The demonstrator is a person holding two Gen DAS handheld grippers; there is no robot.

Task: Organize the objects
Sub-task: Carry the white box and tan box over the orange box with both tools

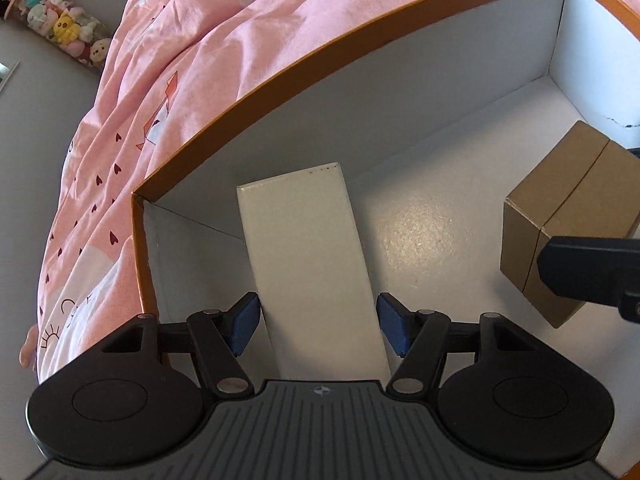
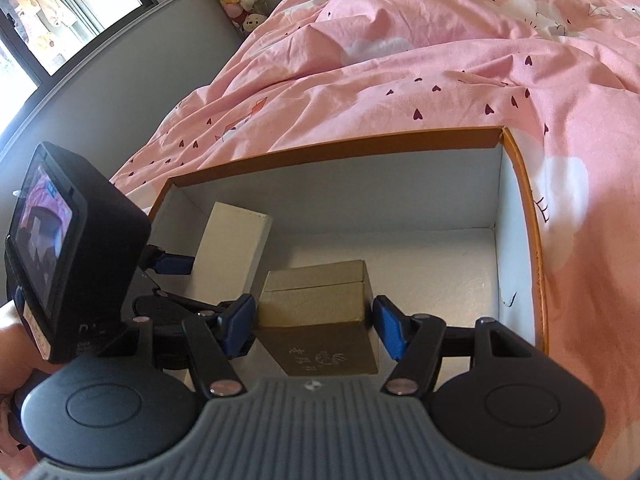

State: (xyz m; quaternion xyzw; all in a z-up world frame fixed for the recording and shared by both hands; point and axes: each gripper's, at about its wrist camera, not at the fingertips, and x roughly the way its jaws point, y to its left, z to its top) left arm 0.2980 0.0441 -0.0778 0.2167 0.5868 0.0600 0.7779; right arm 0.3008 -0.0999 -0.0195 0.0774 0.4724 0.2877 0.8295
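A big orange box point(image 1: 256, 92) with a white inside lies on the pink bed; it also shows in the right wrist view point(image 2: 332, 146). My left gripper point(image 1: 318, 328) is shut on a flat white box point(image 1: 308, 256), holding it inside the orange box near its left corner. My right gripper point(image 2: 314, 326) is shut on a gold-brown box point(image 2: 320, 304) over the orange box's floor. The gold-brown box point(image 1: 560, 216) and one right finger point(image 1: 588, 270) show at the right of the left view. The white box point(image 2: 234, 244) shows at the left of the right view.
The pink duvet point(image 2: 420, 64) with small hearts surrounds the orange box. A clear tube of plush toys point(image 1: 56, 24) stands by the grey wall. A window point(image 2: 60, 12) is at the far left. The left gripper's camera body point(image 2: 68, 256) sits close to my right gripper.
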